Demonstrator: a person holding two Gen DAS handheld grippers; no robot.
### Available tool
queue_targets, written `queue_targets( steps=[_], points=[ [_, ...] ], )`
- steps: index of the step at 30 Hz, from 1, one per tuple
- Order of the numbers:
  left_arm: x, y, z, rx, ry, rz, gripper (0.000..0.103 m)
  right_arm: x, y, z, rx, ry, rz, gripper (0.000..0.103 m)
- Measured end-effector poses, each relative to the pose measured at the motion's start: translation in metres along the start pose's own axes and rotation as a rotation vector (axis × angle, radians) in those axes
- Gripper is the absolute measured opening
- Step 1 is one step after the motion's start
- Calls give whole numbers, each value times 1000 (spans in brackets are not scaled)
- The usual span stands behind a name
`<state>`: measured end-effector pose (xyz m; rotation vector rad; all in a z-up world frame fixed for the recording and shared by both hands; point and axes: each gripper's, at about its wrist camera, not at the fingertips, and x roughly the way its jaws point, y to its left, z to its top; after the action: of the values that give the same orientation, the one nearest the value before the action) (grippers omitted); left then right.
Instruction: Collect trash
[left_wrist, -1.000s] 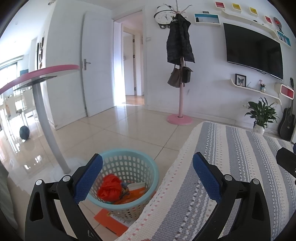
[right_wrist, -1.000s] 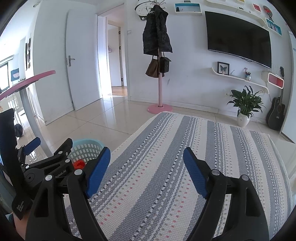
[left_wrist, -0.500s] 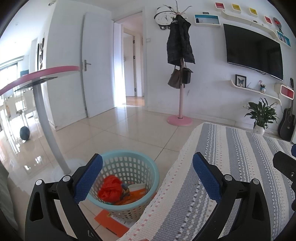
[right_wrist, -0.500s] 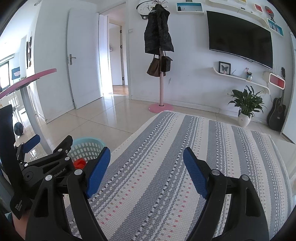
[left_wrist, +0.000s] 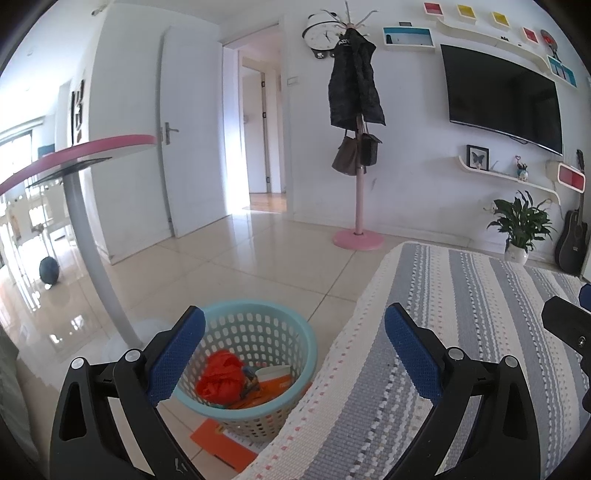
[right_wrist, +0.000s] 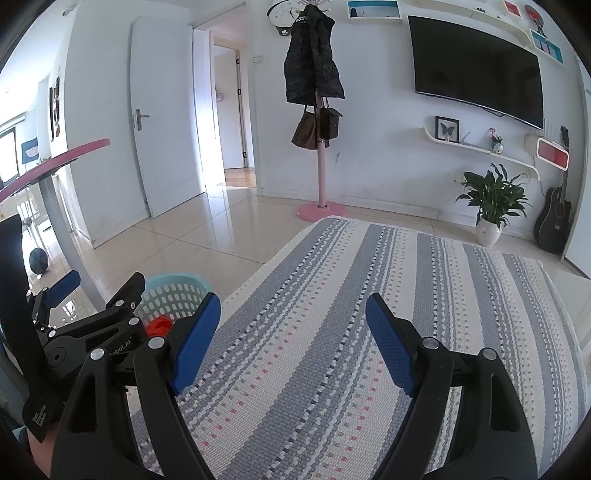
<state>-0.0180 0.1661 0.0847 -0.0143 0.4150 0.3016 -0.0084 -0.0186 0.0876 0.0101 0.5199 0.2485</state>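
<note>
A light blue perforated basket (left_wrist: 255, 314) stands on the tiled floor beside the striped surface (left_wrist: 461, 332). Inside it lie a crumpled red bag (left_wrist: 219, 380) and orange-and-white packaging (left_wrist: 273, 384). An orange card (left_wrist: 218, 441) lies on the floor in front of the basket. My left gripper (left_wrist: 293, 347) hangs open above the basket's right rim and the edge of the striped surface, nothing between its blue pads. My right gripper (right_wrist: 293, 341) is open over the striped surface (right_wrist: 369, 332), holding nothing. In the right wrist view the basket (right_wrist: 173, 291) sits behind the left gripper's body.
A pink-rimmed table on a grey leg (left_wrist: 92, 251) stands left of the basket. A pink coat stand (left_wrist: 356, 206) with a dark jacket, a potted plant (left_wrist: 521, 229), a guitar (left_wrist: 570, 240) and a wall TV (left_wrist: 502, 99) line the far wall. A dark ball (left_wrist: 50, 269) lies far left.
</note>
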Motion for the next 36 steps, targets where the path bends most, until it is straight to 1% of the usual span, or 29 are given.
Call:
queue_targets(
  steps=[19, 25, 33, 36],
  points=[
    [0, -4, -2, 5, 1, 0, 95, 1, -3, -1, 12, 7, 6, 77],
    [0, -3, -2, 2, 6, 3, 95, 5, -8, -1, 35, 17, 8, 77],
    [3, -4, -3, 11, 21, 0, 95, 4, -5, -3, 23, 19, 14, 77],
    [3, -4, -3, 14, 22, 0, 95, 4, -5, -3, 23, 18, 12, 79]
  ],
)
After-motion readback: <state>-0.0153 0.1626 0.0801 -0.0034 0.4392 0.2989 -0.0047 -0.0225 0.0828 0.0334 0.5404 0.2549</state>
